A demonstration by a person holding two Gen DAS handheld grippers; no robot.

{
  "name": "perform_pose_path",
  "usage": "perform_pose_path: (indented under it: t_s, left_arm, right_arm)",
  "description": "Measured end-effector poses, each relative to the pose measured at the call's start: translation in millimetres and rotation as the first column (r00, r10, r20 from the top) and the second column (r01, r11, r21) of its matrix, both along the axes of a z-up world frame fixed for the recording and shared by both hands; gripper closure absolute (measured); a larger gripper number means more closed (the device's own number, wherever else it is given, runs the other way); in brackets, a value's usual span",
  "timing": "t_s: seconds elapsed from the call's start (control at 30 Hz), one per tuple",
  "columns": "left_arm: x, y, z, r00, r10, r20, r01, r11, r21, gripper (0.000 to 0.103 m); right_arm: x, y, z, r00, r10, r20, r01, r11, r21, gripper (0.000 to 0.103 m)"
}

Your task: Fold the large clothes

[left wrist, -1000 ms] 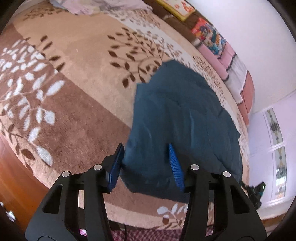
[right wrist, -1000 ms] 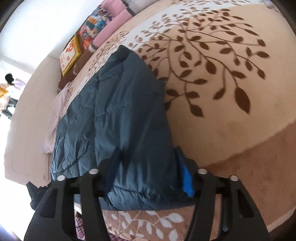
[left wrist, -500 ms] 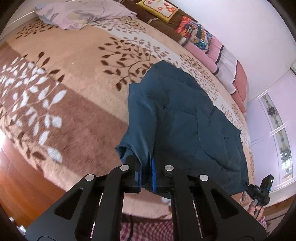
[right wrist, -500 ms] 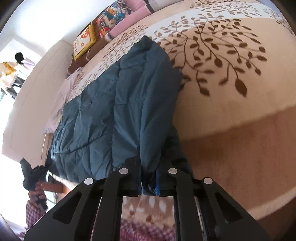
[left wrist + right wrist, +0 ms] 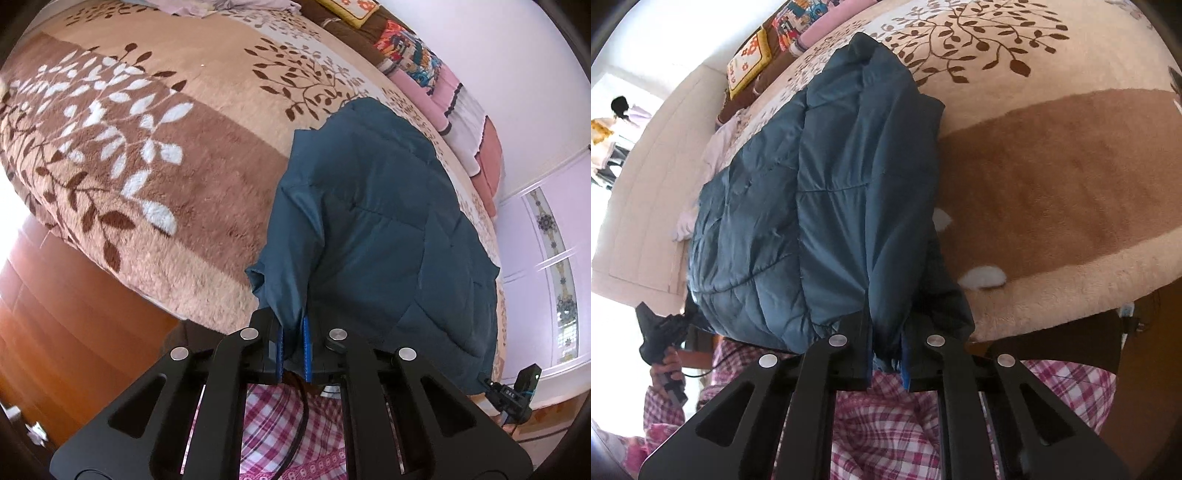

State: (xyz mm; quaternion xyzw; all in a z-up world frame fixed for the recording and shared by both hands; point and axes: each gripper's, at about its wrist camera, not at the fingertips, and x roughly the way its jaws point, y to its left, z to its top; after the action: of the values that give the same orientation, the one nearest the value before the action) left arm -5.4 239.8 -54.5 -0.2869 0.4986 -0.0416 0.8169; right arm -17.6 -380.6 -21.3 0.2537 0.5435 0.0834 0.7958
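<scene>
left gripper (image 5: 293,345): clamped on the near-left corner of the jacket (image 5: 388,229), blue pads pinching a bunch of hem
right gripper (image 5: 888,354): clamped on the near-right corner, cloth bunched between the pads
jacket: dark blue quilted, lying lengthwise on the bed (image 5: 155,155), near end lifted off at the bed's near edge, far end flat toward the pillows (image 5: 417,70) at the far edge
step (my read): both near corners held, near end ready to carry over onto the far end
how to do it well: raise both corners level, keep the hem taut between the grippers, move them together toward the far edge
landing: set the near hem on the far hem, edges matched, let go only once the cloth rests
risk: puffy slick fabric, thin bite may slip; uneven lift skews the fold
side edges: sleeves look tucked, can't confirm
</scene>
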Motion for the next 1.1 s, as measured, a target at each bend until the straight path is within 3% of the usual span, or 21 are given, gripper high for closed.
perform_pose_path:
  t_s: [0.23, 0.53, 0.67, 0.7, 0.73, 0.77, 0.8, 0.87, 1.1]
  left_arm:
    - [10, -9, 2, 1.000, -0.012, 0.021, 0.010, 0.998, 0.064, 0.095]
    - [29, -8, 2, 1.000, 0.010, 0.023, -0.011, 0.999, 0.036, 0.095]
    - [26, -6, -1, 0.999, 0.022, 0.025, -0.023, 1.000, 0.014, 0.091]
    - [25, -5, -1, 0.999, 0.028, 0.026, -0.028, 1.000, 0.006, 0.088]
    - [24, -5, -1, 0.999, 0.030, 0.026, -0.030, 1.000, 0.004, 0.086]
    - [23, -4, 0, 0.999, 0.037, 0.029, -0.037, 0.999, 0.004, 0.076]
    - [21, -3, 1, 0.998, 0.048, 0.031, -0.048, 0.999, 0.004, 0.063]
    - [18, 0, 3, 0.997, 0.064, 0.033, -0.064, 0.998, 0.007, 0.052]
    - [7, 6, 22, 0.993, 0.086, 0.086, -0.091, 0.994, 0.061, 0.047]
  right_arm:
    - [18, 18, 4, 0.999, 0.027, 0.027, -0.023, 0.990, -0.138, 0.091]
    - [55, 30, -1, 0.999, 0.034, 0.016, -0.030, 0.974, -0.224, 0.091]
    - [53, 31, -3, 1.000, 0.021, 0.006, -0.019, 0.970, -0.241, 0.084]
    - [51, 31, -2, 1.000, 0.018, 0.006, -0.016, 0.968, -0.249, 0.080]
    - [53, 33, 0, 1.000, 0.015, 0.007, -0.013, 0.967, -0.253, 0.068]
    - [51, 33, 2, 1.000, 0.008, 0.007, -0.006, 0.965, -0.262, 0.060]
    - [49, 33, 5, 1.000, 0.003, 0.013, 0.000, 0.965, -0.262, 0.057]
    - [45, 31, 11, 1.000, -0.002, 0.028, 0.009, 0.967, -0.256, 0.049]
    - [31, 36, 50, 0.988, -0.014, 0.152, 0.071, 0.921, -0.383, 0.048]
